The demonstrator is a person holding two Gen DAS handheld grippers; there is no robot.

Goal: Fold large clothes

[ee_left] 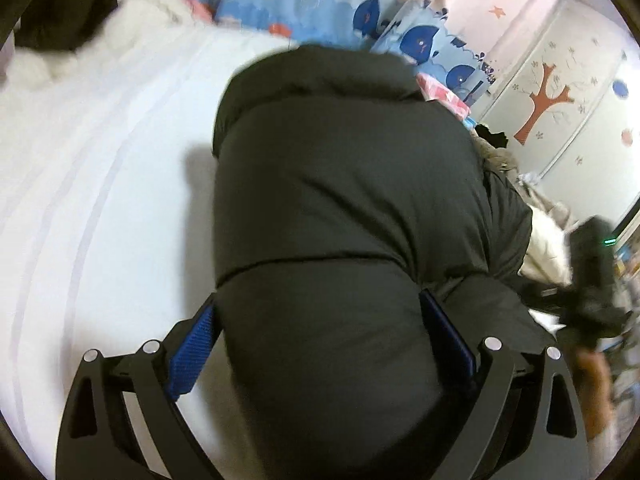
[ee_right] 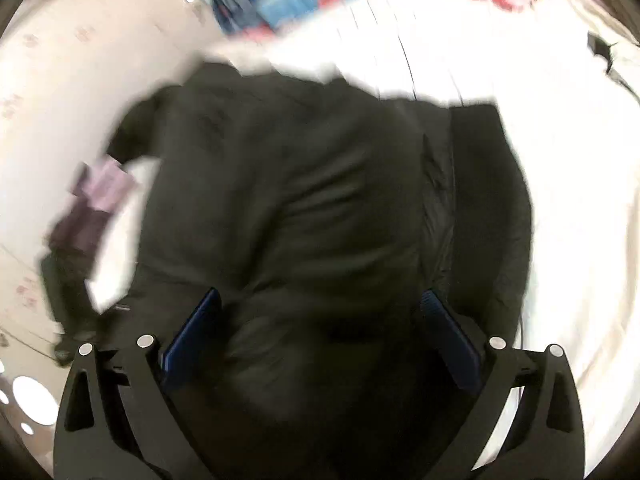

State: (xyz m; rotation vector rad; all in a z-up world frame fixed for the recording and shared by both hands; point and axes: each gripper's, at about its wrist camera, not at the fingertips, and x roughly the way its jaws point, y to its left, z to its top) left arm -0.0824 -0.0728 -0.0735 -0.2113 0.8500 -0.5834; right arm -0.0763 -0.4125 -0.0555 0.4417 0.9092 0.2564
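Left tool [ee_left: 320, 344] tilts downward over a black padded jacket [ee_left: 344, 184], its blue pads [ee_left: 192, 356] spread wide on either side of a puffed fold without pressing it. Right tool [ee_right: 320, 332] angles down likewise, jaws wide apart over the jacket [ee_right: 304, 200], which lies folded on the white bed [ee_left: 100, 208].

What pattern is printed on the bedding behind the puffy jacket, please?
Dark blue whales with red-orange accents on the light blue bedding, beyond the dark quilted puffer jacket; clearest in the left wrist view.
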